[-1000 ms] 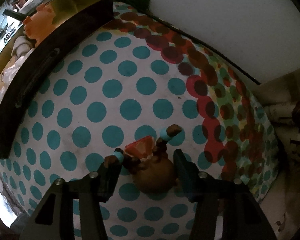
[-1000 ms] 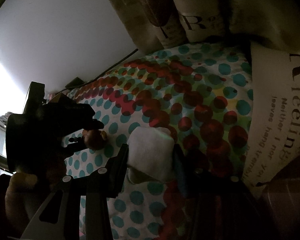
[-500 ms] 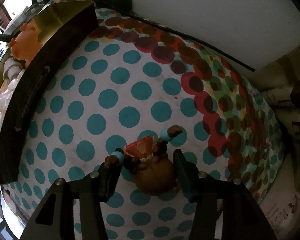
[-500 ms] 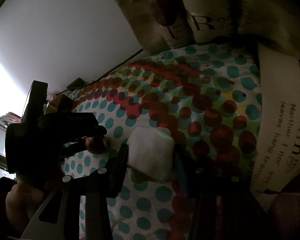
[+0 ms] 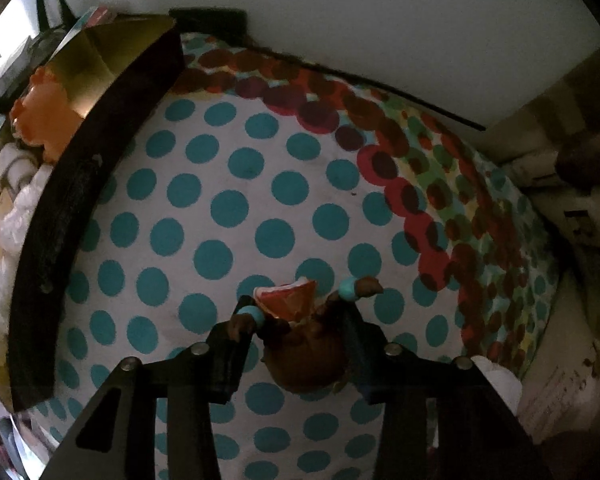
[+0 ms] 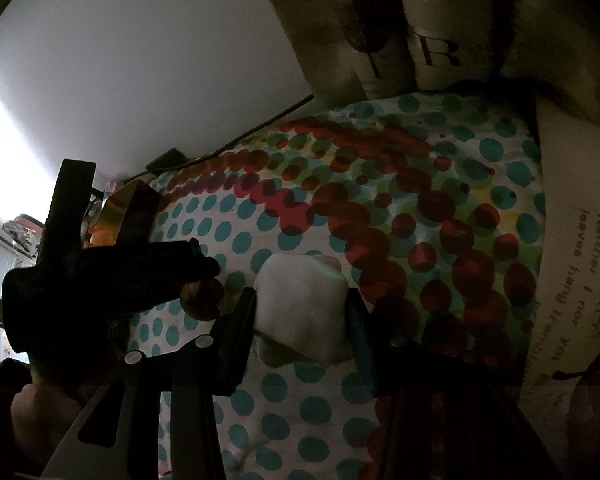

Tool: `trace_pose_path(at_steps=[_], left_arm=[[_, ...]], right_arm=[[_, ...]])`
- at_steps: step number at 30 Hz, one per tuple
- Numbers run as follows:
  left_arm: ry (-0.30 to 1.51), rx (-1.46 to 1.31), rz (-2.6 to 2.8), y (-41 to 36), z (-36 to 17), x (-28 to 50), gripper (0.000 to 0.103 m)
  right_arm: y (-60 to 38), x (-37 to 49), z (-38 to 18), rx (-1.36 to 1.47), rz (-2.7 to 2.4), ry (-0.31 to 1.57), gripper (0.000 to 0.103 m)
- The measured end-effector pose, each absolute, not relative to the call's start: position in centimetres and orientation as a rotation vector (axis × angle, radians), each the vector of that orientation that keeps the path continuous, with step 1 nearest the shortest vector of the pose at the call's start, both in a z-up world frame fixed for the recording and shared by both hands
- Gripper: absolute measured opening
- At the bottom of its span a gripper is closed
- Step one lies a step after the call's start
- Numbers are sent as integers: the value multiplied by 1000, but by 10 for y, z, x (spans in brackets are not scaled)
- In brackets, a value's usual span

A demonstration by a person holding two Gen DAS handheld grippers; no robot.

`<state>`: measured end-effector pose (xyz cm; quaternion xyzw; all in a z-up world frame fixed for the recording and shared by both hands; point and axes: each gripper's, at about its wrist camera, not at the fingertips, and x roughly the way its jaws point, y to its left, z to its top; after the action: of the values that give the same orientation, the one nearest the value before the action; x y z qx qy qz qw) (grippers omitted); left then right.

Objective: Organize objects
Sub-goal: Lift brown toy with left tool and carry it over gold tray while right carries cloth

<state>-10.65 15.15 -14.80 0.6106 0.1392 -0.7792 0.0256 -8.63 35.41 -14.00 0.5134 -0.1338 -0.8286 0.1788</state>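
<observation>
A white bedcover printed with teal dots and a curving band of red, brown and green dots (image 5: 236, 208) fills both views in dim light, with a pale wall behind it and a thin dark cable running along the wall's foot. A long dark-sided box with a gold-coloured inside (image 5: 80, 184) stands on the cover at the left of the left wrist view; an orange plastic toy figure (image 5: 48, 108) and some white soft things lie inside it. Cream printed fabric with dark lettering (image 6: 572, 264) lies along the far side of the cover from the box.

Well away from the box, out over the dotted cover, the left gripper (image 5: 296, 344) points steeply down. Between its two black fingers sits a small brown doll with teal cuffs on its arms and an orange-red piece at its front (image 5: 304, 344). The jaws are closing on it: the right finger lies against the doll's round brown body and the left finger against its cuffed arm.

Further from the box, the right gripper (image 6: 302, 312) is partly closed and pinches a white, soft, folded cloth bundle (image 6: 300, 304), both fingers pressed into its sides above the cover. In the right wrist view the left gripper shows as a dark shape between that bundle and the box, a person's hand (image 6: 32, 408) beneath it.
</observation>
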Motion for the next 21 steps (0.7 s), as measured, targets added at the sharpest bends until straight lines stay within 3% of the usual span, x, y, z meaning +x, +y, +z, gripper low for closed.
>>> trace_pose_path(at_steps=[21], left_arm=[[270,1874,-2731,129,-111,-83,43]], right_arm=[[335,-88,-140,1433,-2296,-361,42]])
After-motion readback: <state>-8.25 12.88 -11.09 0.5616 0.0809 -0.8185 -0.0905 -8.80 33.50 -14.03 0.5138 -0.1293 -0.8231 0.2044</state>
